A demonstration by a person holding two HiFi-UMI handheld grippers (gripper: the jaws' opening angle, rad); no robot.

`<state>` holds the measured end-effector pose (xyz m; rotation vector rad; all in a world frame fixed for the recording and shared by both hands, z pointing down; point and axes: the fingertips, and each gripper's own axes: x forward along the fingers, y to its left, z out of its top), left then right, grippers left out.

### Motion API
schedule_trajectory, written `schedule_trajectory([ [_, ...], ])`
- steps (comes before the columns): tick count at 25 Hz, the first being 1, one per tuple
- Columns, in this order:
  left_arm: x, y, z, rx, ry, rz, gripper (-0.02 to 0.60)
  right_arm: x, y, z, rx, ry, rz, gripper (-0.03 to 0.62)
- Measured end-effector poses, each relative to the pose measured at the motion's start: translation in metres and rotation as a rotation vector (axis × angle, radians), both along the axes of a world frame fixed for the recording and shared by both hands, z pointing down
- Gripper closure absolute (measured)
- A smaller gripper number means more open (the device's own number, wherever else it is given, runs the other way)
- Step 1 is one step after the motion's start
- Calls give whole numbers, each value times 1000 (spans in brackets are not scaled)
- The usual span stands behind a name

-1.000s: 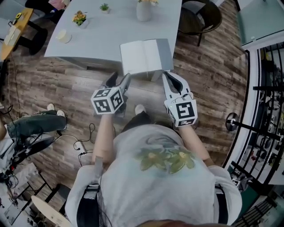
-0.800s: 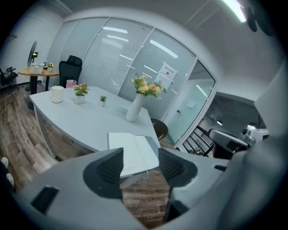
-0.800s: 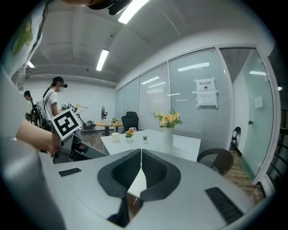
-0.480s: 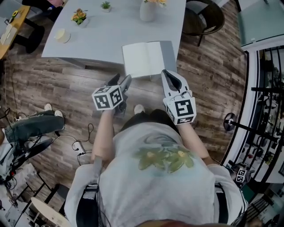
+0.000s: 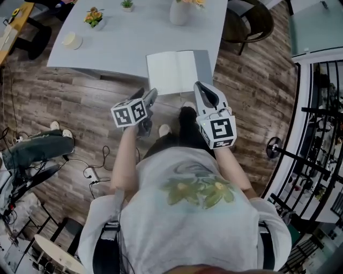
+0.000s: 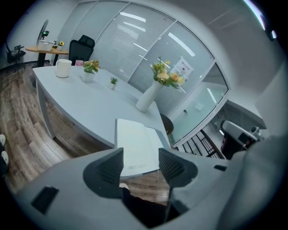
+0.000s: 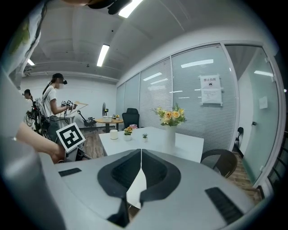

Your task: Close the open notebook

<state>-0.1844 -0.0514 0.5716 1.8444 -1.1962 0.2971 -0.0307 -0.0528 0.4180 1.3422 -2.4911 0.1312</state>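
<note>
At table's (image 5: 107, 48) near edge: notebook (image 5: 172, 71) lies open and flat, blank white pages up, grey cover strip showing along right side. Bare tabletop to its left; vase (image 5: 179, 12) well behind. Both grippers over wood floor (image 5: 80, 107), short of notebook. Left gripper (image 5: 152, 96) jaws spread, empty. Right gripper (image 5: 201, 88) jaws pressed together, nothing between.

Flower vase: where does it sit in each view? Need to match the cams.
Head view: flower vase at the top edge, just right of centre.
Left gripper view: vase near the middle, above the open jaws.
Right gripper view: vase right of centre, just above the closed jaws.
Shared landmark: white mug, left of the vase in all three.
</note>
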Motion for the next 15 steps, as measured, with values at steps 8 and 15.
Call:
schedule_trajectory([
  [8, -7, -24, 25, -69, 56, -78, 357, 5, -27, 8, -41, 14, -71, 574],
  [15, -9, -32, 59, -153, 84, -103, 357, 5, -49, 12, -52, 30, -131, 574],
])
